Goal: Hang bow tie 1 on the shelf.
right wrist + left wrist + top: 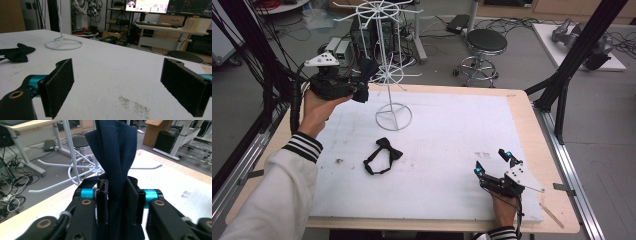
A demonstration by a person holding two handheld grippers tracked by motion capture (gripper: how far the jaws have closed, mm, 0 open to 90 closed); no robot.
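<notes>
My left gripper [361, 86] [117, 195] is raised over the table's far left, shut on a dark navy bow tie [368, 68] [115, 150] pinched at its middle knot. It hangs right beside the lower arms of the white wire display rack [388, 70] [75, 157]. A black bow tie [383, 156] [15, 53] with its strap lies flat on the white board, in front of the rack's ring base [393, 116]. Low over the board at the near right, my right gripper [493, 162] [117, 87] is open, with nothing between its pads.
The white foam board [452, 130] covers most of the wooden table [532, 130]. A black stool [486, 42] stands behind the table. Black frame posts [572, 55] rise at the right, and cables run on the floor behind.
</notes>
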